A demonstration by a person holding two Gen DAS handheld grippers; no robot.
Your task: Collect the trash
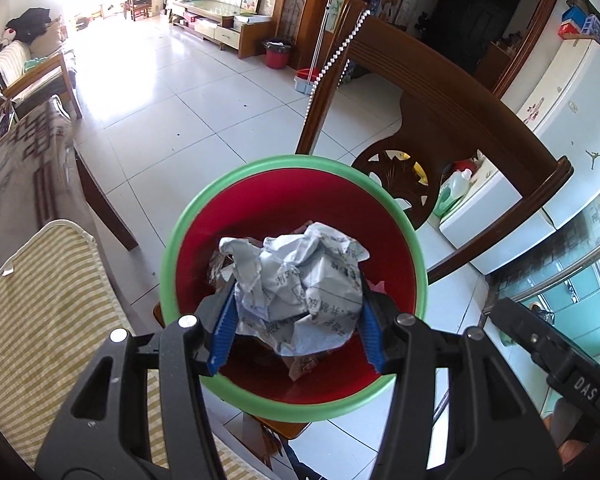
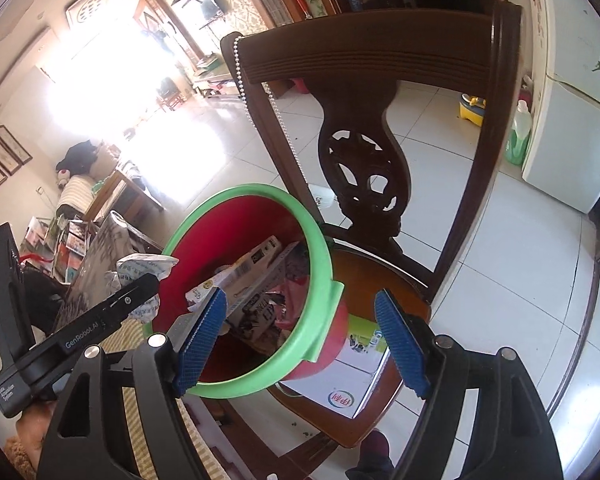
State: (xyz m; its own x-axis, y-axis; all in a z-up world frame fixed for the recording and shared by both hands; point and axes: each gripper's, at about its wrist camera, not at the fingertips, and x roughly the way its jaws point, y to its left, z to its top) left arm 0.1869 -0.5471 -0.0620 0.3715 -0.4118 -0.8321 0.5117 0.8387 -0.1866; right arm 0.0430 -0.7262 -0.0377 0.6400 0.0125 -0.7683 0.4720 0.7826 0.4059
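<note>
At the centre of the left wrist view, the left hand-held gripper (image 1: 298, 312) grips a crumpled paper (image 1: 300, 284) over the red bin (image 1: 292, 208). In the right wrist view, lower centre, the right hand-held gripper (image 2: 300, 340) is spread, grasping nothing, beside the bin's green rim (image 2: 322, 264), which sits on a chair (image 2: 380, 280).

Blown-out daylight glare from the far windows, sharp foreground, heavy fisheye bending at edges

A crumpled ball of printed paper (image 1: 300, 292) hangs over the mouth of a red bin with a green rim (image 1: 172, 248). The bin stands on a wooden chair seat (image 2: 384, 280), holding what look like cartons (image 2: 252, 264) and wrappers.
</note>
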